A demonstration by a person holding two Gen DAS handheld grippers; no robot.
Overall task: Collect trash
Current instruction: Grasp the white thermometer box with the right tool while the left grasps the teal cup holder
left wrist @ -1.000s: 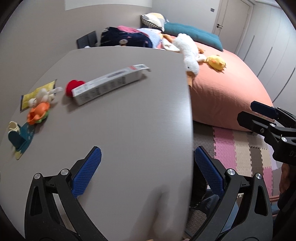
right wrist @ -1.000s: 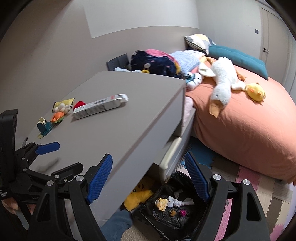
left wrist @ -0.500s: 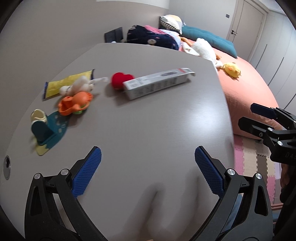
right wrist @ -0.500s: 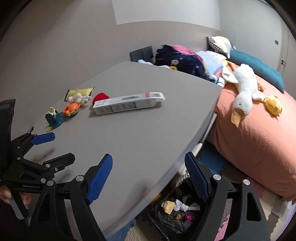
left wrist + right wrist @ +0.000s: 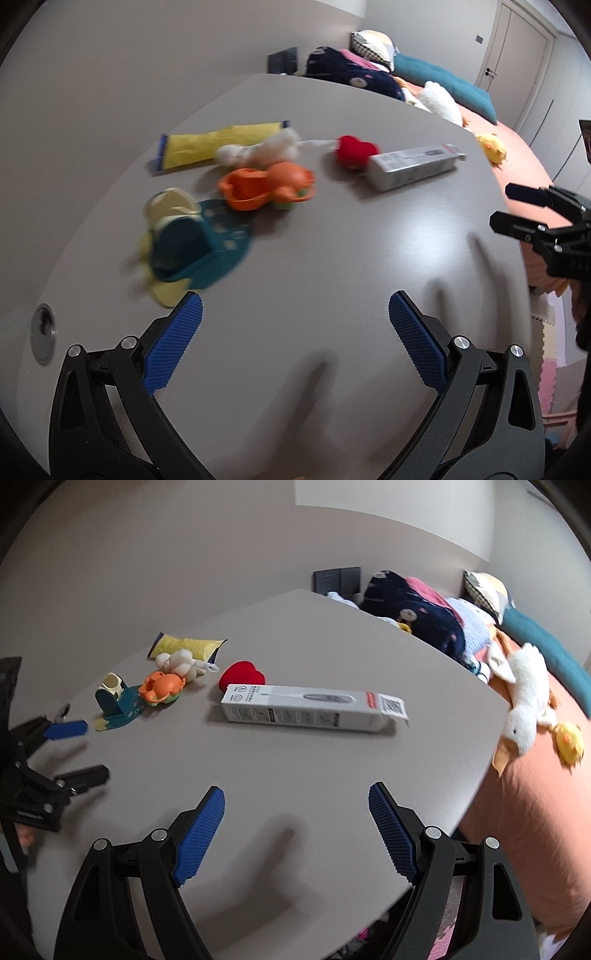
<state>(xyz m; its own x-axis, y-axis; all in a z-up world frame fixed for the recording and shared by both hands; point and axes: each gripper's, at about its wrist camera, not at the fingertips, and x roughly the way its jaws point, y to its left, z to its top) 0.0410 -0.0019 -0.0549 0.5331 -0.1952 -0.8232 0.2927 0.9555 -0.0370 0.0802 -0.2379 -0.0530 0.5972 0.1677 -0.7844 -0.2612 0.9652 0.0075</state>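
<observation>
Both grippers hang over a grey desk (image 5: 332,646), jaws spread wide, nothing between the blue pads. The left gripper (image 5: 295,328) fills the lower part of the left wrist view; the right gripper (image 5: 295,812) does the same in the right wrist view. Each also shows at the edge of the other's view, likewise apart and empty.

Task items on the desk:
- White box (image 5: 314,709), long, lying flat at centre of the right wrist view, one end flap open toward the right. In the left wrist view it lies upper right of centre (image 5: 417,168).
- Yellow wrapper (image 5: 218,144), flat, upper left of the left wrist view, at the far side of the cluster near the wall.

Other items, left of the box:
- Red heart (image 5: 242,675), touching or just beside the box's left end.
- White plush (image 5: 179,662), lying against the wrapper's near edge.
- Orange toy (image 5: 162,688), just in front of the plush.
- Teal holder (image 5: 114,701) with a cream ring on top, left of the orange toy, standing on a teal and yellow card.

The left wrist view is motion-blurred over this cluster.

Right of the desk: a bed (image 5: 535,812) with an orange sheet, bearing a white goose (image 5: 524,701) and a yellow duck (image 5: 570,742)
</observation>
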